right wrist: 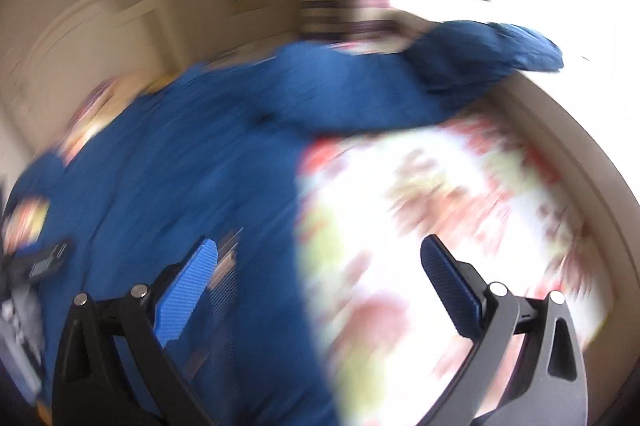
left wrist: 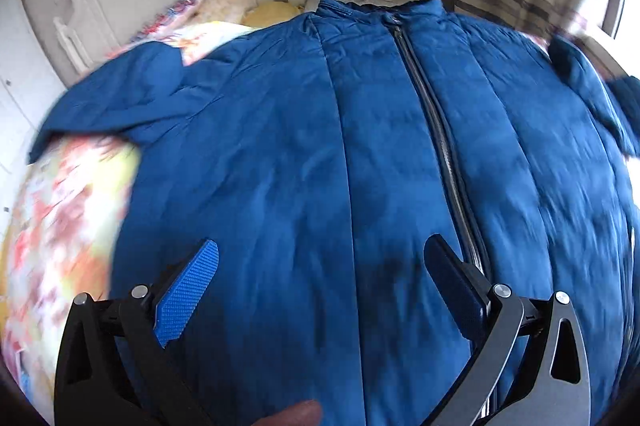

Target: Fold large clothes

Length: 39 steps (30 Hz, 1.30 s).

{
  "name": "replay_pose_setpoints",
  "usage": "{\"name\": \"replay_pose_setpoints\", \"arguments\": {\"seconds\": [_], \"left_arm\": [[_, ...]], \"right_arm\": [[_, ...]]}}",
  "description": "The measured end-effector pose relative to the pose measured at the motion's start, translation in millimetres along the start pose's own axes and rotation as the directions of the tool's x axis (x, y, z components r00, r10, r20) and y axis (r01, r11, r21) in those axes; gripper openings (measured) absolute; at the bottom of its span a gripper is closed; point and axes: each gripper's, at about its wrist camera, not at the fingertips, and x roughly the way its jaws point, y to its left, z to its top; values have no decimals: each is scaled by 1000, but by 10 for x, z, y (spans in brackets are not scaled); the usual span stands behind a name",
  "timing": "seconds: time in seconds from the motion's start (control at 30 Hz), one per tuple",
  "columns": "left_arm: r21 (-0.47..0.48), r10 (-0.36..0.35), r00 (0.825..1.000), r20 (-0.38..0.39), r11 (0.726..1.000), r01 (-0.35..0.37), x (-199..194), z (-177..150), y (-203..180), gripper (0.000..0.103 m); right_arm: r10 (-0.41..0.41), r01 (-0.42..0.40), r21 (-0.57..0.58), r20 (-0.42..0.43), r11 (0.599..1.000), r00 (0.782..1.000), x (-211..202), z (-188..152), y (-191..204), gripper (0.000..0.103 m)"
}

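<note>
Nearest the lenses, the left gripper (left wrist: pixel 320 282) and right gripper (right wrist: pixel 318 284) are being held wide apart, gripping nothing. Beyond them, the blue padded jacket (left wrist: pixel 280 145) is being displayed front-up, zipped, on the floral bedspread (left wrist: pixel 60 218). Soft, bulky, probably slippery handling is being expected; farther out, the sleeve (right wrist: pixel 492 49) is being judged the best hold.
</note>
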Motion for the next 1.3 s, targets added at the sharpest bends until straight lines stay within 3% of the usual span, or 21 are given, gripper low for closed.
{"name": "replay_pose_setpoints", "arguments": {"seconds": [0.1,0.2,0.3,0.37,0.4,0.47,0.5,0.53,0.6,0.7,0.77,0.83,0.9,0.97,1.0,1.07,1.13,1.17,1.2,1.3], "left_arm": [[-22,-77,997,-25,997,76,250,168,95,99],[-55,-174,984,-28,983,172,422,248,243,99],[40,-158,987,-1,987,158,441,202,180,99],[52,-147,989,8,988,146,438,176,157,99],[49,-149,989,11,988,148,434,167,166,99],[48,-152,988,11,987,152,425,155,176,99],[45,-155,988,12,987,154,420,151,186,99],[42,-153,988,15,987,152,416,143,188,99],[44,-150,989,15,988,149,437,168,182,99],[42,-152,988,15,988,152,443,179,171,99],[40,-154,988,16,987,154,450,182,184,99],[35,-162,987,17,986,161,454,196,200,99],[23,-175,984,23,984,174,445,196,224,99],[10,-186,982,29,983,186,443,202,253,99],[6,-190,981,31,982,190,442,204,261,99],[-2,-198,980,34,980,198,438,206,274,99],[-10,-205,978,38,979,206,436,211,288,99],[-16,-211,977,41,977,212,439,213,306,99],[-20,-216,975,44,976,217,440,207,314,99],[-27,-225,973,48,974,227,448,221,331,99]], "right_arm": [[-85,89,140,-38,986,996,506,489,-480,94],[-129,145,229,-81,963,988,884,772,-775,86],[-162,184,266,-100,946,982,1151,938,-908,82],[-174,191,281,-86,940,981,1235,1005,-970,79],[-176,190,286,-75,939,982,1244,1030,-996,73],[-142,149,324,-47,934,989,1258,1083,-1058,51],[-114,114,348,-20,931,993,1235,1097,-1078,33],[-104,84,356,39,931,994,1154,1128,-1035,17],[-101,54,279,157,959,982,937,1223,-770,10],[-43,0,149,286,989,957,627,1349,-220,7],[60,-65,2,348,998,936,399,1418,395,7],[181,-130,-165,345,978,921,236,1345,1036,7],[332,-221,-376,260,900,907,193,1181,1791,7],[430,-320,-487,129,813,894,252,983,2292,7],[465,-388,-532,12,752,885,364,831,2595,7],[453,-443,-572,-135,690,881,492,467,2946,16],[417,-516,-543,-304,662,857,823,224,3066,48],[408,-557,-500,-382,663,829,1006,134,3043,53],[405,-571,-478,-411,667,817,1055,66,3027,55],[472,-621,-386,-416,682,778,1012,67,2674,57]]}}
